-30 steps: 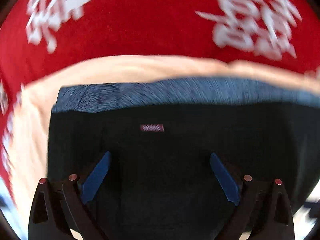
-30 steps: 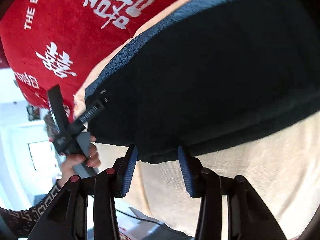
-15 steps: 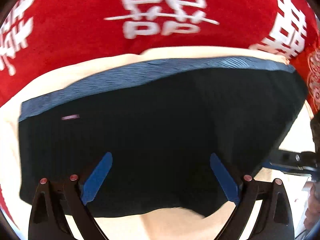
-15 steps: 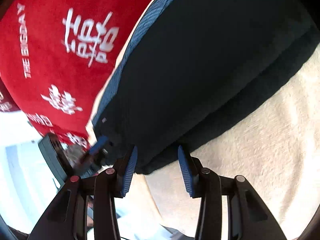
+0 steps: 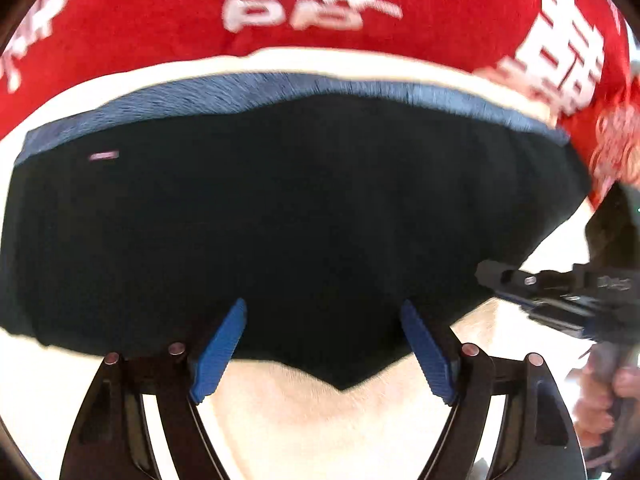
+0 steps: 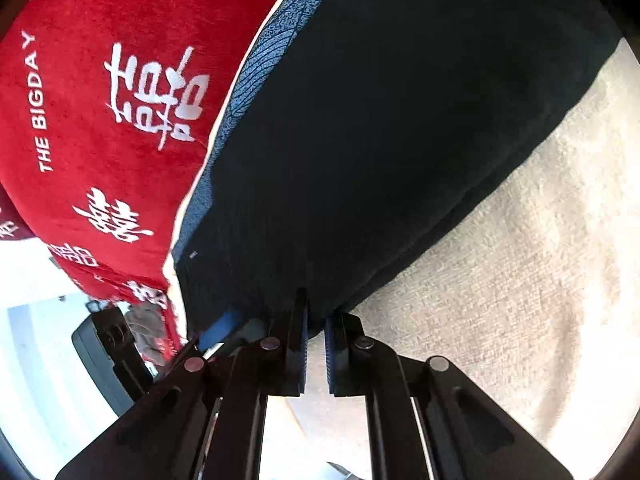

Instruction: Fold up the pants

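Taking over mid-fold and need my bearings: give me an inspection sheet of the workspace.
Surface: cream towel over a red printed cloth.
Job's things: dark pants, folded, blue band along the far edge.
Clutter: nothing seen.
Grippers: left hand-held gripper open over the pants' near edge, jaws just closing somewhat; right hand-held gripper shut on the pants' edge.
Cables: nothing seen.
Surroundings: bright, blurred room.

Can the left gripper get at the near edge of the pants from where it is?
Probably yes. The left gripper hangs with jaws apart right over the near edge of the pants, nothing lying between; the right gripper grips farther right.
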A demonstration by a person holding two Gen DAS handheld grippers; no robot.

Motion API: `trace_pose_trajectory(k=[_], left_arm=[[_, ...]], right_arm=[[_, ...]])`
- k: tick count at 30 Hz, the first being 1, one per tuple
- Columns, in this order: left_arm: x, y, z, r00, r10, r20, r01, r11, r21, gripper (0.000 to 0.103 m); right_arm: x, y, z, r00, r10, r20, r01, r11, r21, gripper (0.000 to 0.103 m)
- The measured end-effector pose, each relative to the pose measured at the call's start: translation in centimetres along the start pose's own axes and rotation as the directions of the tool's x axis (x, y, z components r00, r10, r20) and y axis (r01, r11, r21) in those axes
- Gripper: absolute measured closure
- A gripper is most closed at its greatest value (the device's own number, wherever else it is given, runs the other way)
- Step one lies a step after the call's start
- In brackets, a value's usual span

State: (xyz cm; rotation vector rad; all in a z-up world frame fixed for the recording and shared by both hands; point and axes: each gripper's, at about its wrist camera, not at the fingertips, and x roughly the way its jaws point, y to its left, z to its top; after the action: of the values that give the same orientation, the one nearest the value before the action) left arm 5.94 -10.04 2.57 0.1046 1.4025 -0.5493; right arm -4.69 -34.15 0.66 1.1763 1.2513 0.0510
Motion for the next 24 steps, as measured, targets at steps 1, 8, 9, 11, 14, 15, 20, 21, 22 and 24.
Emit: trace_pose_trajectory(k=[1, 8, 9, 11, 14, 15, 20, 21, 22, 24], left_arm=[[-0.8, 0.0, -0.4, 1.000, -0.009, 0.013, 0.010, 1.000, -0.005, 0.021], [-1.9, 1.7, -1.5, 1.000, 0.019, 0.003, -0.019, 0.999, -0.051, 0.021], [-1.0, 1.0, -1.2, 0.999, 0.041, 0.003, -0.041, 0.998, -0.052, 0.021], [2.2, 0.7, -0.1, 0.995, 0.101, -0.017, -0.101, 0.994, -0.030, 0.021], [2.8, 1.4, 0.3, 0.995, 0.095, -0.024, -0.096, 0.993, -0.069, 0.016], [2.5, 1.4, 0.6, 0.995, 0.098, -0.031, -0.100, 0.992, -0.071, 0.016], [0.5, 1.1, 3.4, 0.990, 0.132, 0.052, -0.131, 0.991, -0.033, 0.016], [0.6, 1.1, 4.4, 0.988, 0.142, 0.062, -0.140, 0.990, -0.031, 0.016], [1.0, 1.0, 5.4, 0.986, 0.150, 0.066, -0.148, 0.988, -0.034, 0.016], [1.8, 0.9, 7.7, 0.984, 0.153, 0.087, -0.149, 0.987, -0.054, 0.016]], right_arm=[[0.0, 0.2, 0.1, 1.000, 0.007, -0.008, -0.007, 1.000, -0.012, 0.093], [0.3, 0.2, 0.6, 0.999, 0.021, -0.032, -0.021, 0.999, -0.028, 0.091], [0.3, 0.6, 0.7, 0.999, 0.014, -0.029, -0.016, 0.999, -0.047, 0.091], [0.0, 1.1, 1.0, 1.000, -0.001, -0.023, -0.001, 0.996, -0.088, 0.091], [0.3, 1.5, 1.3, 0.997, -0.050, -0.051, 0.043, 0.991, -0.125, 0.091], [0.1, 1.3, 1.2, 0.996, -0.060, -0.067, 0.051, 0.991, -0.126, 0.090], [-4.4, 1.7, 1.5, 0.997, -0.079, -0.002, 0.078, 0.982, -0.169, 0.086], [-5.2, 2.2, 2.1, 0.995, -0.090, 0.030, 0.094, 0.977, -0.191, 0.086], [-5.8, 2.8, 3.2, 0.992, -0.109, 0.061, 0.119, 0.969, -0.215, 0.086], [-5.8, 4.0, 5.9, 0.985, -0.142, 0.100, 0.164, 0.953, -0.256, 0.086]])
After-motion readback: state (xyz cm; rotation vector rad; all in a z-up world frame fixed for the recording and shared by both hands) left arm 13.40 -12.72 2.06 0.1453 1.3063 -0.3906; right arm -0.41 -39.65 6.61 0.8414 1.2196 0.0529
